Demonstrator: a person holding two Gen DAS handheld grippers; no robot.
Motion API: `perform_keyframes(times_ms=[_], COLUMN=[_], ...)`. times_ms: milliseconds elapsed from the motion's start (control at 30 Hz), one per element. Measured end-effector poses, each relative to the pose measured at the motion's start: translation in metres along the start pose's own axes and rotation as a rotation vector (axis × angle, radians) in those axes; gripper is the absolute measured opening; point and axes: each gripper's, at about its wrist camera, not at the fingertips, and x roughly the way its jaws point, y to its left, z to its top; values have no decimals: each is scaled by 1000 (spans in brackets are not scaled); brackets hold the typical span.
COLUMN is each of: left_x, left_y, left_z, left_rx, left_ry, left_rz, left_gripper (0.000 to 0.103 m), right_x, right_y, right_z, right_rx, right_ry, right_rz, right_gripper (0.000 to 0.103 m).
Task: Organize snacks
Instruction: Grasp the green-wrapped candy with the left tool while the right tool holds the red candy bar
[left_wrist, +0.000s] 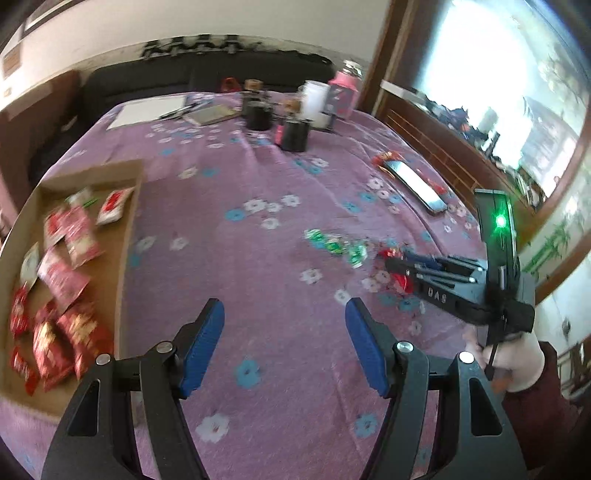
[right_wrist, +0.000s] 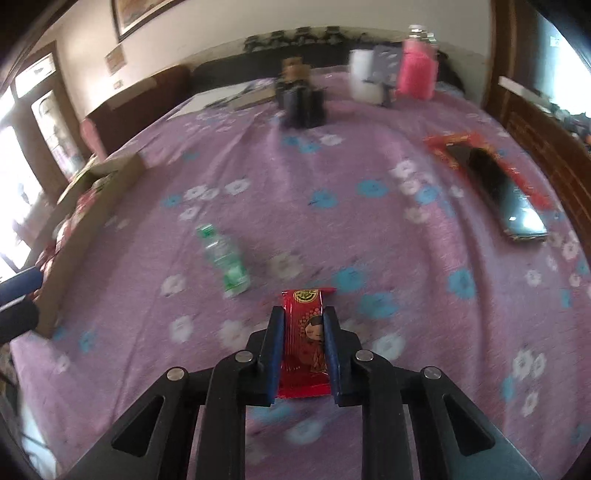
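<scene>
My right gripper (right_wrist: 303, 314) is shut on a red snack packet (right_wrist: 304, 343) printed with a cartoon figure, held just above the purple flowered cloth. In the left wrist view the right gripper (left_wrist: 397, 267) shows at the right with the red packet (left_wrist: 400, 282) between its fingers. A green snack packet (right_wrist: 226, 260) lies on the cloth to its left; it also shows in the left wrist view (left_wrist: 338, 245). My left gripper (left_wrist: 284, 310) is open and empty over bare cloth. A cardboard box (left_wrist: 125, 229) at the left holds several red and pink snack packets (left_wrist: 68, 258).
A phone (left_wrist: 415, 186) lies on a red packet at the right, also in the right wrist view (right_wrist: 506, 195). Black cups (left_wrist: 293, 134), a white mug (left_wrist: 314, 99), a pink bottle (left_wrist: 343, 90) and papers (left_wrist: 147, 110) stand at the far end. The cardboard box (right_wrist: 92, 206) sits at the left.
</scene>
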Motion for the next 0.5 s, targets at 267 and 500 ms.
perform_keyframes(times_ms=[267, 500], left_x=[76, 126], left_y=[-21, -51], left_z=[41, 55], left_rx=[-130, -11], left_ry=[152, 128], left_rz=[-32, 162], left_gripper=[67, 67], right_x=[1, 1], right_y=[-45, -47], right_z=[3, 3], right_rx=[171, 179], right_ry=[-46, -48], right_rz=[94, 110], right_gripper=[22, 22])
